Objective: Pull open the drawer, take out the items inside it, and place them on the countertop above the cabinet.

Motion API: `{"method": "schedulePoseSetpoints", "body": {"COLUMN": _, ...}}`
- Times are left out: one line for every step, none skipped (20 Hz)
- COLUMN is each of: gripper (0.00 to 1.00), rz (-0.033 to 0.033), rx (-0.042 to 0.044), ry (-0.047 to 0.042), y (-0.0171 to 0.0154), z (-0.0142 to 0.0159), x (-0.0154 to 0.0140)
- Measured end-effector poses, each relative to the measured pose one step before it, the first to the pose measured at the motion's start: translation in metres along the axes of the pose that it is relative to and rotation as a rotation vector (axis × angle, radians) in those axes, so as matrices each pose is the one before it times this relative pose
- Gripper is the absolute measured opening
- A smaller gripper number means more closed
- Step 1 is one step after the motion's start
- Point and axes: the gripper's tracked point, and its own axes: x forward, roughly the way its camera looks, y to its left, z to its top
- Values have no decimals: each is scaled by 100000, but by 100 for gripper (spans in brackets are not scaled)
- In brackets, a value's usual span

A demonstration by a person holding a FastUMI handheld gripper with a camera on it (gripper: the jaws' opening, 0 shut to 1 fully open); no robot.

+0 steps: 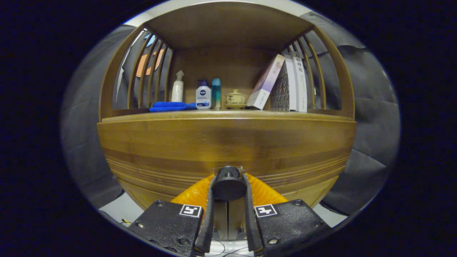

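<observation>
On the countertop [228, 113] we see a blue cloth [170, 106], three bottles [203, 95], a lidded cup [235, 97] and leaning books [285, 85]. Below, our gripper [228, 187] is clamped on the drawer [228, 146] knob [229, 182].

Gripper [228, 200]: two black finger carriages with screw heads, each bearing a square black-and-white fiducial marker beside its finger; thin cables run beneath.

Smooth satin-finished wood drawer [228, 142], matt dark knob [228, 185], soft blue cloth [171, 106].
</observation>
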Motion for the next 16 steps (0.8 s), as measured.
{"method": "schedulePoseSetpoints", "body": {"gripper": 40, "rz": 516, "rx": -231, "ry": 571, "y": 31, "z": 5, "x": -82}}
{"method": "schedulePoseSetpoints", "body": {"gripper": 39, "rz": 61, "rx": -598, "ry": 651, "y": -82, "z": 6, "x": -127}}
{"method": "schedulePoseSetpoints", "body": {"gripper": 37, "rz": -145, "rx": -119, "ry": 421, "y": -133, "z": -17, "x": -100}}
{"method": "schedulePoseSetpoints", "body": {"gripper": 36, "rz": 60, "rx": 216, "ry": 140, "y": -47, "z": -95, "x": -297}}
{"method": "schedulePoseSetpoints", "body": {"gripper": 36, "rz": 195, "rx": 327, "ry": 53, "y": 59, "z": -106, "x": -374}}
{"method": "schedulePoseSetpoints", "body": {"gripper": 35, "rz": 158, "rx": 269, "ry": 77, "y": -7, "z": -54, "x": -396}}
{"method": "schedulePoseSetpoints", "body": {"gripper": 35, "rz": 77, "rx": -331, "ry": -89, "y": -89, "z": -197, "x": -436}}
{"method": "schedulePoseSetpoints", "body": {"gripper": 35, "rz": 170, "rx": -402, "ry": 2, "y": -17, "z": -114, "x": -446}}
{"method": "schedulePoseSetpoints", "body": {"gripper": 35, "rz": 280, "rx": -72, "ry": 271, "y": -73, "z": -137, "x": -495}}
{"method": "schedulePoseSetpoints", "body": {"gripper": 35, "rz": 345, "rx": 542, "ry": 328, "y": 8, "z": -175, "x": -601}}
{"method": "schedulePoseSetpoints", "body": {"gripper": 35, "rz": 559, "rx": 464, "ry": 346, "y": 33, "z": -248, "x": -847}}
{"method": "schedulePoseSetpoints", "body": {"gripper": 35, "rz": 296, "rx": 70, "ry": 54, "y": -57, "z": -160, "x": -740}}
{"method": "schedulePoseSetpoints", "body": {"gripper": 35, "rz": 180, "rx": -239, "ry": -90, "y": -114, "z": -229, "x": -709}}
{"method": "schedulePoseSetpoints", "body": {"gripper": 35, "rz": 88, "rx": -213, "ry": -119, "y": -24, "z": -196, "x": -803}}
{"method": "schedulePoseSetpoints", "body": {"gripper": 35, "rz": 196, "rx": 22, "ry": -9, "y": -45, "z": -300, "x": -933}}
{"method": "schedulePoseSetpoints", "body": {"gripper": 35, "rz": 305, "rx": 84, "ry": 171, "y": -12, "z": -226, "x": -792}}
